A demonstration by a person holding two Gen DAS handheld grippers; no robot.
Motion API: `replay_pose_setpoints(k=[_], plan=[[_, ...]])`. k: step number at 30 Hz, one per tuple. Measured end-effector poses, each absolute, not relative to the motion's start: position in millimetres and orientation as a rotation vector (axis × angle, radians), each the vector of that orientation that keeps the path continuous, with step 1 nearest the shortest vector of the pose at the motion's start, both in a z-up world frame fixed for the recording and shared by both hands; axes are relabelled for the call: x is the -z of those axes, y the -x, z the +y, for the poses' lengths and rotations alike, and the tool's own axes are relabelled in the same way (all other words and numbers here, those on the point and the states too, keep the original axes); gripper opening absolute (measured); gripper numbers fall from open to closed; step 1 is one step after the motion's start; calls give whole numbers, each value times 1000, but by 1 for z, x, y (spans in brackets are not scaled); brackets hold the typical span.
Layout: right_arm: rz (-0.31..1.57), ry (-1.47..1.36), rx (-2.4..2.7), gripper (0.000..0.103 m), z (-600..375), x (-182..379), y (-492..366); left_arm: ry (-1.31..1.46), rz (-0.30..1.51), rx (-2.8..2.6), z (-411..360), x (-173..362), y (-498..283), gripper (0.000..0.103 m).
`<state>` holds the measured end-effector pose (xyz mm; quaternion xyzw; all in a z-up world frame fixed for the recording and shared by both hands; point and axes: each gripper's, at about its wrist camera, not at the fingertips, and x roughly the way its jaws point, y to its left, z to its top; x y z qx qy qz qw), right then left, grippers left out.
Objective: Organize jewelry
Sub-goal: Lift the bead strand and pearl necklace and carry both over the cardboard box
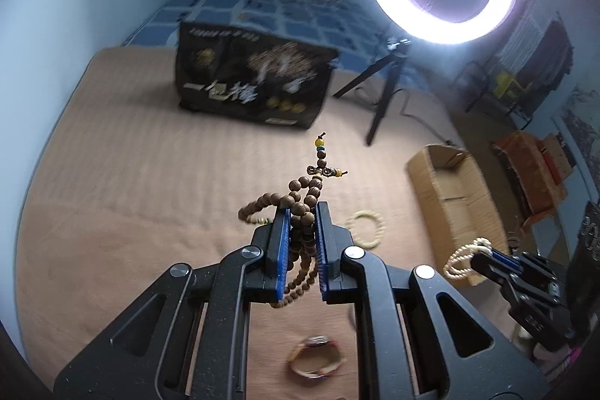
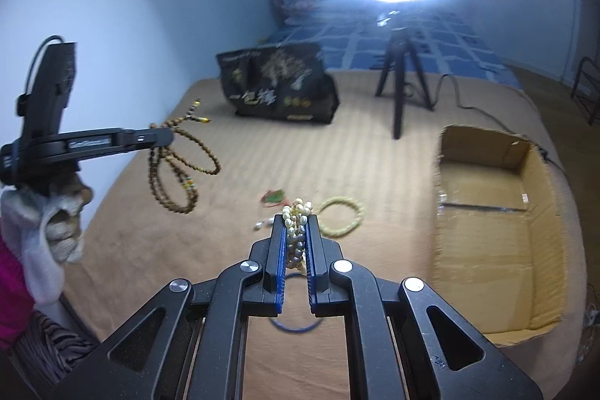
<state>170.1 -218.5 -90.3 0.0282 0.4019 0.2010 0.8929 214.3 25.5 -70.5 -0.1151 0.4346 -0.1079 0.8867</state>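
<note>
**A:** ok so from the left wrist cam, what's going on?

**B:** left claw (image 1: 303, 212) is clamped on a long string of brown wooden beads (image 1: 300, 201), held up off the bed (image 1: 131, 175). Loops spill out to the left of the fingers and hang down behind them, and the tassel end with yellow beads sticks up above. On the tan blanket just past it lies a pale yellow bracelet (image 1: 365, 227). Closer in there's a blurry ring-shaped bangle (image 1: 314, 360), can't tell more. Right claw (image 1: 483, 255) shows at the right edge with a cream bead loop (image 1: 463, 259) dangling from it.

**A:** and the right wrist cam?

**B:** right claw (image 2: 295, 223) is pinched shut on a bunch of pearls (image 2: 296, 231), cream ones on top, darker ones lower between the blue pads. Open cardboard box (image 2: 495, 212) sits to the right on the bed. Same yellow bracelet (image 2: 343, 216) lies just beyond the fingertips, with a green and red piece (image 2: 273, 197) near it. Left claw (image 2: 157, 137) is off to the left in a gloved hand (image 2: 56, 223), brown beads (image 2: 176, 171) hanging in loops below it.
</note>
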Motion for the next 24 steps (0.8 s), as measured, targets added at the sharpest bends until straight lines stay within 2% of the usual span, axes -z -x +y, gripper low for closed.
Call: replay_pose_setpoints(k=[15,24], plan=[[820,-131,-205,8,-326,87,-170,208,846,444,-95,28,-228,11],[844,-163,-102,8,-371,99,-179,164,870,508,-173,37,-256,11]])
